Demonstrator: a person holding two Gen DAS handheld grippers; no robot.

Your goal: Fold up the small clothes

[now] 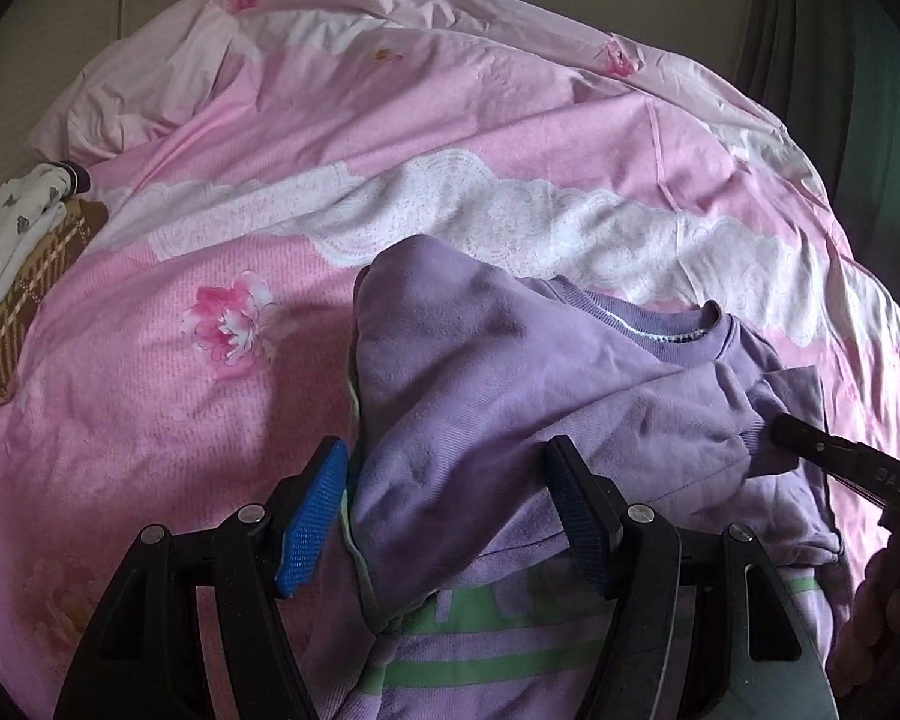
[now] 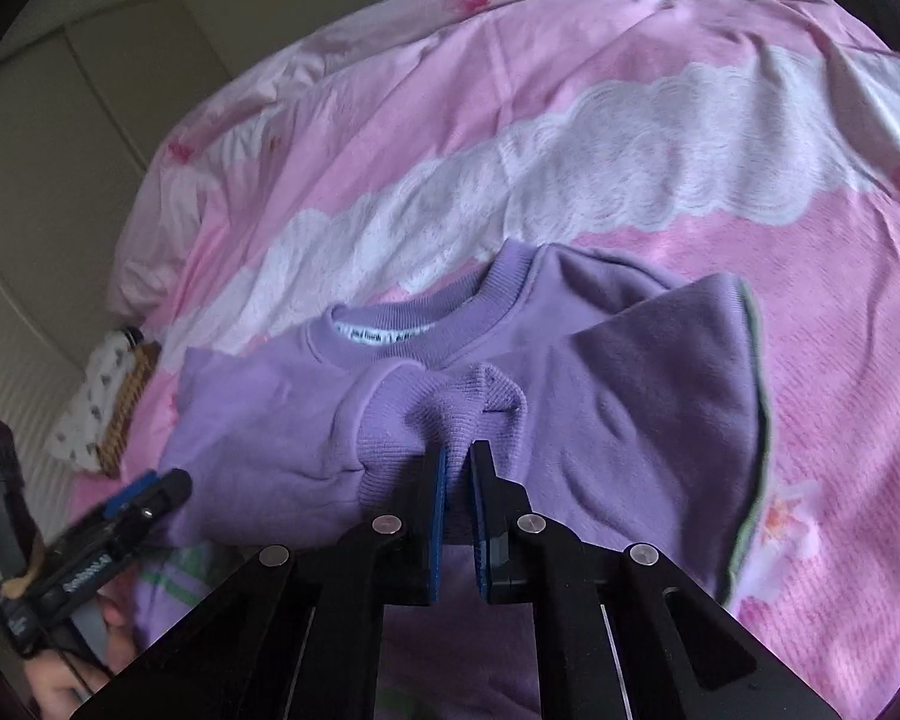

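Right wrist: right claw (image 2: 457, 462) pinches sweatshirt (image 2: 600, 396) cuff.

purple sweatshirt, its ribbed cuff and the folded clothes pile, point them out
purple sweatshirt (image 2: 600, 396), right wrist view, on its chest
ribbed cuff (image 2: 480, 402), right wrist view, on the knit above the fingertips
folded clothes pile (image 1: 24, 276), left wrist view, on the brown plaid piece

One purple sweatshirt (image 2: 600, 420), two folded garments (image 1: 24, 276), two hand-held grippers (image 1: 450, 504).
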